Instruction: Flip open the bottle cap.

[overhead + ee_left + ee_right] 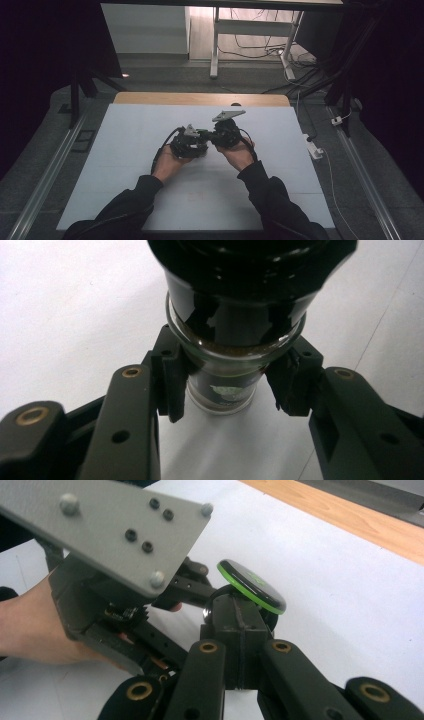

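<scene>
A small glass jar [227,365] with brown contents, a label and a wide black cap [250,265] sits between the jaws of my left gripper [230,385], which is shut on its glass body just under the cap. In the right gripper view the cap's top is a black disc with a green rim [252,586], tilted toward the camera. My right gripper [240,627] points at the cap from below, its pads pressed together right against the cap's side. In the high view both grippers, left [200,141] and right [214,136], meet nose to nose over the white table [125,165].
The left gripper's grey three-cornered plate [115,535] and the hand [30,625] holding it loom close on the left of the right gripper view. A wooden strip [200,98] edges the table's far side. Desk legs and cables [260,47] lie on the floor beyond.
</scene>
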Available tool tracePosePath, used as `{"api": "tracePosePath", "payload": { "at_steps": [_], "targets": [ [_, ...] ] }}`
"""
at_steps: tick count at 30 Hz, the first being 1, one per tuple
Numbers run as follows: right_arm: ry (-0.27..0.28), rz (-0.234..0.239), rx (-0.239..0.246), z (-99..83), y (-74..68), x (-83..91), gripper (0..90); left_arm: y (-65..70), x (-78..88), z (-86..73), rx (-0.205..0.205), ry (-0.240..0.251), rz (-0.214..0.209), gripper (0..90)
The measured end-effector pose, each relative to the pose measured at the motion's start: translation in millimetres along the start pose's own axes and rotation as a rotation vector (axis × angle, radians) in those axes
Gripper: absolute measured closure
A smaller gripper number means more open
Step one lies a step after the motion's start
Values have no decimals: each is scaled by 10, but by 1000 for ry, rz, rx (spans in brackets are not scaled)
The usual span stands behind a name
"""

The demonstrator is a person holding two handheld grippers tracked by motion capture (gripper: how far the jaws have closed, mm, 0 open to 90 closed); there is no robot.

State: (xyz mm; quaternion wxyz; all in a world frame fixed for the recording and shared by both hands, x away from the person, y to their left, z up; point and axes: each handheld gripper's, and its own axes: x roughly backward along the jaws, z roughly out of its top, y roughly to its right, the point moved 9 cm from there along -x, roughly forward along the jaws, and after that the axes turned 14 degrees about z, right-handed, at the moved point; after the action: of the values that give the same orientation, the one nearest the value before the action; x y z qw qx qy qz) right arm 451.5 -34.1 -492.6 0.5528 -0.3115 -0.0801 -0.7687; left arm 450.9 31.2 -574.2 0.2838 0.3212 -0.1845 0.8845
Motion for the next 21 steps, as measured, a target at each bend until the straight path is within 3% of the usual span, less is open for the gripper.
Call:
{"api": "tracePosePath", "payload": {
  "at_steps": [12,21],
  "targets": [
    [39,-41,-5,117,143,15,895,4,0,-2,-3,3,4,539],
    [31,-54,-20,85,240,-19,895,3,0,-3,-1,2,3,539]
  ]
}}
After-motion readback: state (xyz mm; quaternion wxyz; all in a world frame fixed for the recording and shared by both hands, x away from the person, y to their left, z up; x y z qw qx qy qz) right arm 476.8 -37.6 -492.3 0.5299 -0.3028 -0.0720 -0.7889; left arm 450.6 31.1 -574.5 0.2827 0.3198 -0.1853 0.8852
